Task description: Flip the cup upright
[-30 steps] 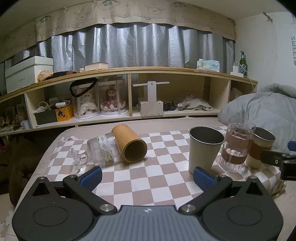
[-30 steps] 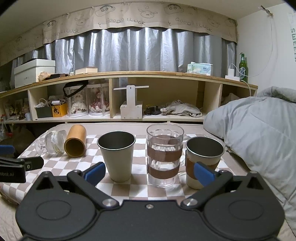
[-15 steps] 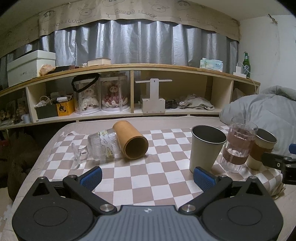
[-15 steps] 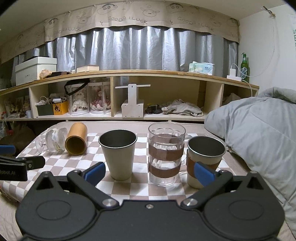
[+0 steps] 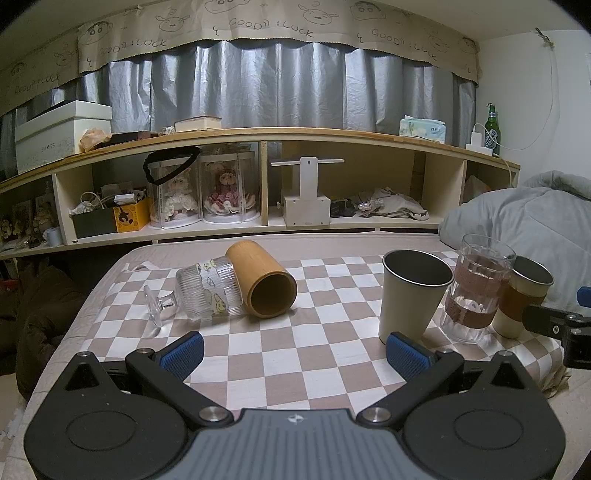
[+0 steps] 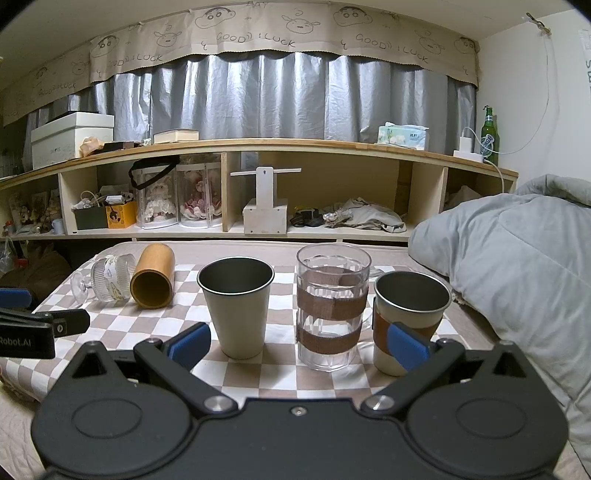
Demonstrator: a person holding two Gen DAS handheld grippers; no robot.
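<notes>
Reading "GOOD LUCK" several times over among cartoon faces, the beige valance point(image 5: 280, 27) hangs above the grey curtain, far ahead of both tongs. The white shoebox point(image 5: 61, 133) on the shelf top, ahead and left, bears faint lettering that looks like "SHOES". In the right wrist view, the black body of the left tongs at the left edge carries white lettering ending in "Robot.AI".

The left tongs point(image 5: 293, 352) stand wide apart, holding nothing, over the near part of the beige-and-white checked cloth point(image 5: 332, 295) that covers the surface. Just ahead and slightly left of them the brown bamboo-like cylindrical cup point(image 5: 264, 282) lies on its side, its open mouth turned toward the tongs; its wall touches a ribbed clear stemmed glass with cartoon stickers point(image 5: 207, 291), also lying down, foot pointing left. Bare checked cloth separates the blue pads from both.

The right tongs point(image 6: 297, 341) are likewise spread and empty. Right in front of them three vessels stand upright in a row: a cream metal tumbler point(image 6: 238, 306), a clear glass with two brown bands point(image 6: 330, 306), and a metal cup in a brown sleeve point(image 6: 406, 317) partly behind the right pad. The cloth's left edge droops off the surface beside the left tongs; a grey duvet point(image 6: 517, 266) crowds the right side.
</notes>
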